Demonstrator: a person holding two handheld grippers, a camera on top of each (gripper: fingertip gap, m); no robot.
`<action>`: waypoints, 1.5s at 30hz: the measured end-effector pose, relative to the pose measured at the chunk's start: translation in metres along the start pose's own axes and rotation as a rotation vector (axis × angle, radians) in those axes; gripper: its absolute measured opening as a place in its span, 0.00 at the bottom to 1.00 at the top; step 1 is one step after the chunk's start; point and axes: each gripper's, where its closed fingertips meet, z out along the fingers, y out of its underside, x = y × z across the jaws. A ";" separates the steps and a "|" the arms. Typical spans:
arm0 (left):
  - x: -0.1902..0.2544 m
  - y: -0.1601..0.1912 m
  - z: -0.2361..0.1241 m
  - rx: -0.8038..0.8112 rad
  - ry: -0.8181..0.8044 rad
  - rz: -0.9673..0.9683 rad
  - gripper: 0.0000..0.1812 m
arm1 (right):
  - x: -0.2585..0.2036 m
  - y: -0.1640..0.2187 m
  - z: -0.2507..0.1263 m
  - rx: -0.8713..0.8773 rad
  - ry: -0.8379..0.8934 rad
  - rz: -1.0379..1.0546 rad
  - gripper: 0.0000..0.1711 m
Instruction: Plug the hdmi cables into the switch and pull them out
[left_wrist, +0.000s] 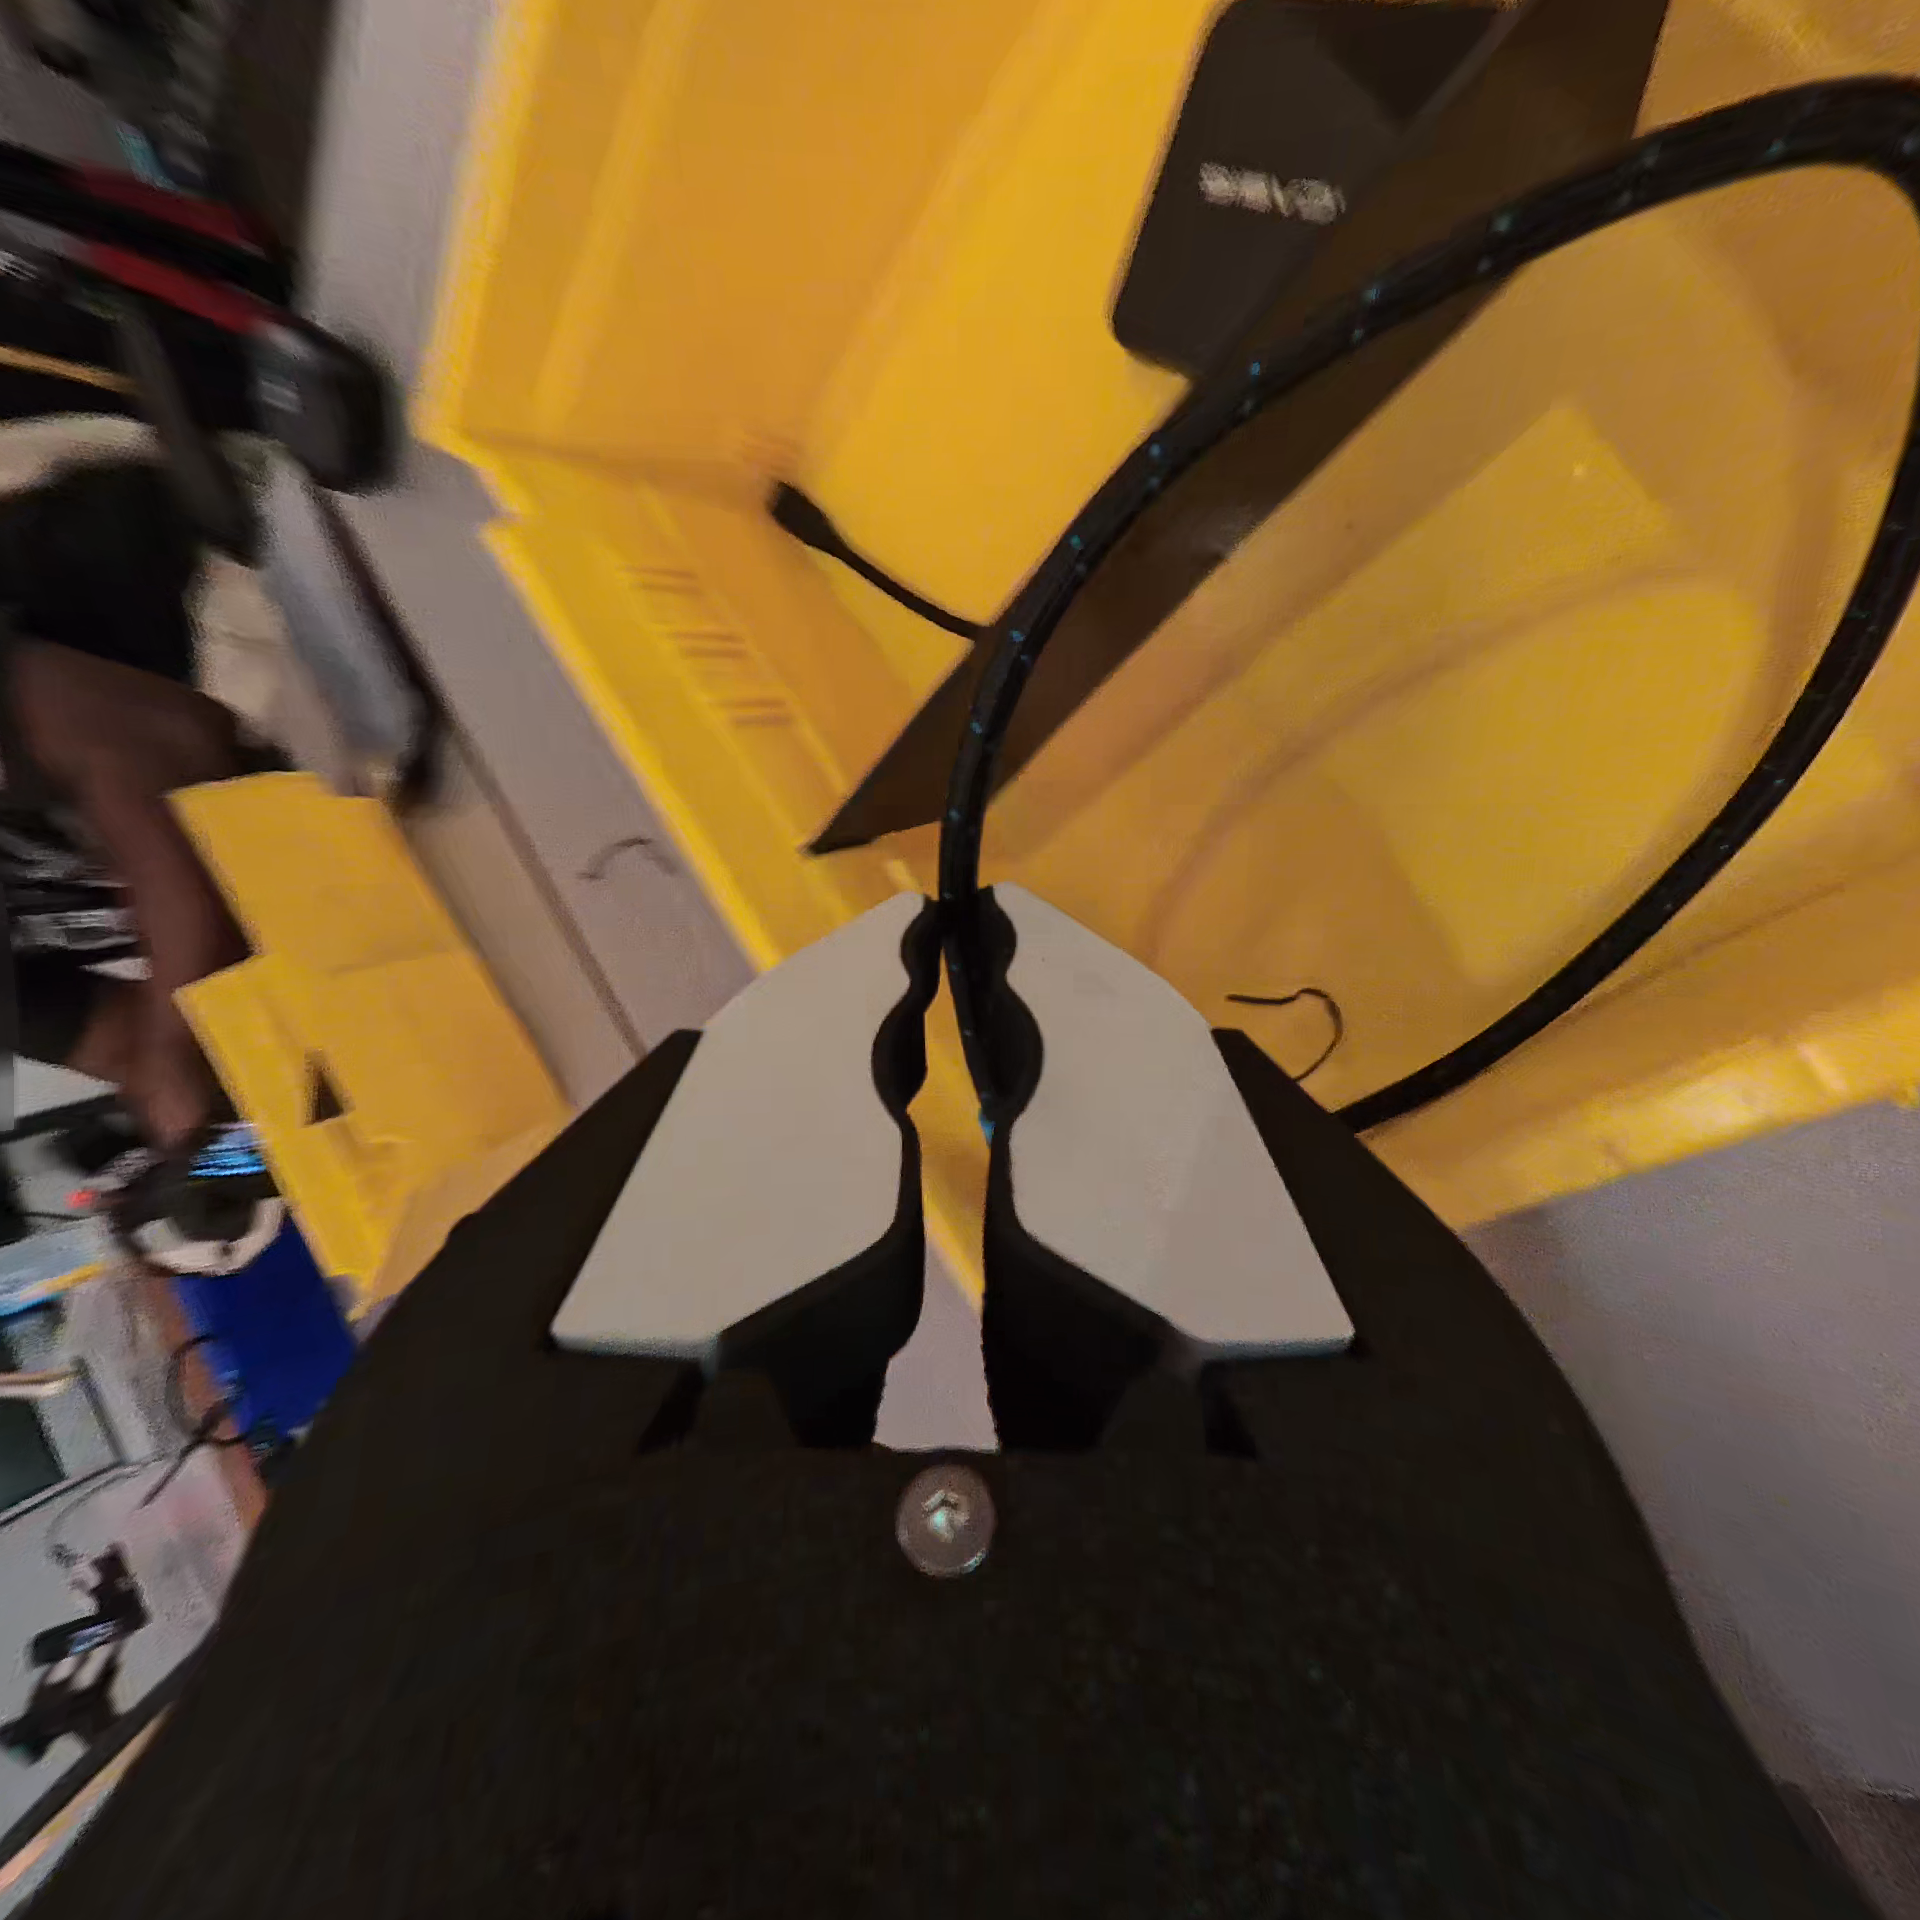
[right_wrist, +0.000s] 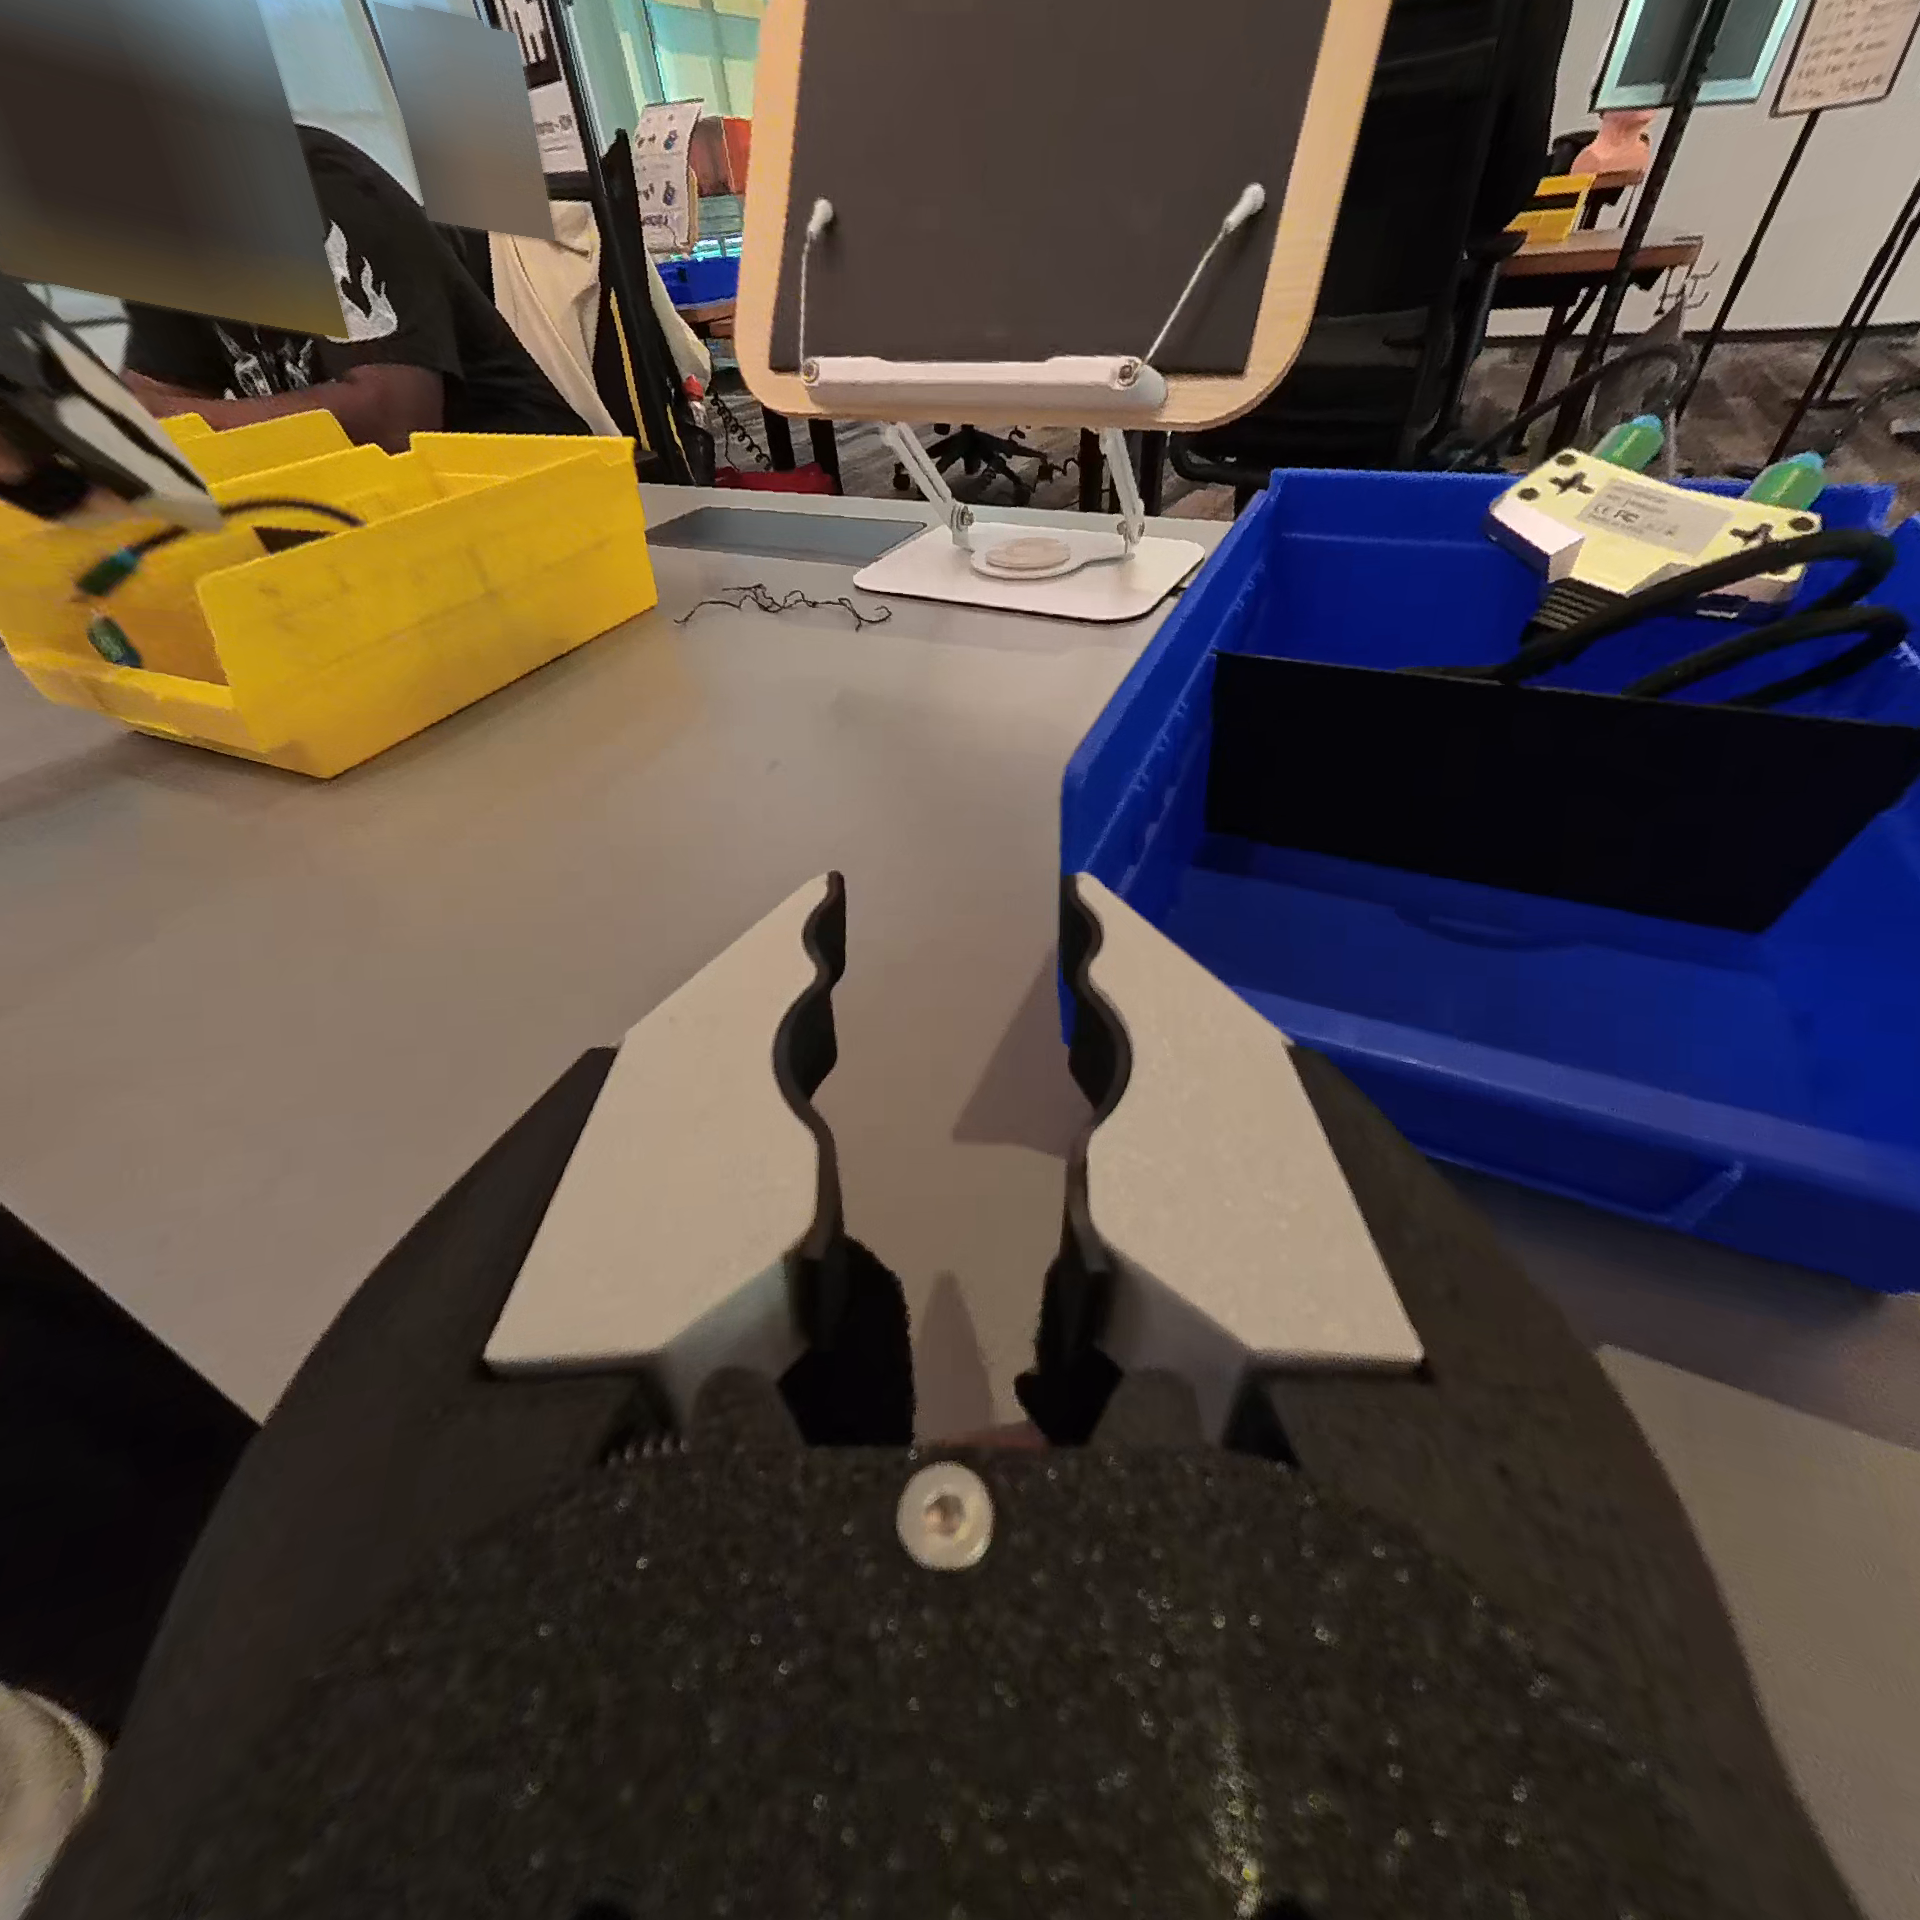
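- My left gripper is clamped on a black braided hdmi cable, which loops up toward 1 o'clock over the yellow bin.
- My right gripper is spread wide, holding nothing, above the grey surface.
- The switch lies at 2 o'clock in the blue bin, behind a black divider, with black cables plugged in.

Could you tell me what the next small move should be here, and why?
Probably carry the braided cable out of the yellow bin toward the switch in the blue bin: the left gripper pinches it, while the right gripper hangs open.
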 end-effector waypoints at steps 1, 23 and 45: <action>-0.010 -0.006 -0.020 0.043 -0.044 0.008 0.03 | -0.001 0.000 0.000 0.002 -0.002 -0.002 0.24; 0.274 -0.213 -0.126 0.561 0.387 1.258 0.03 | -0.006 -0.010 -0.008 0.050 -0.002 -0.038 0.22; 0.003 -0.151 -0.009 0.238 0.544 0.209 0.24 | -0.013 0.007 -0.005 -0.017 -0.041 -0.041 0.22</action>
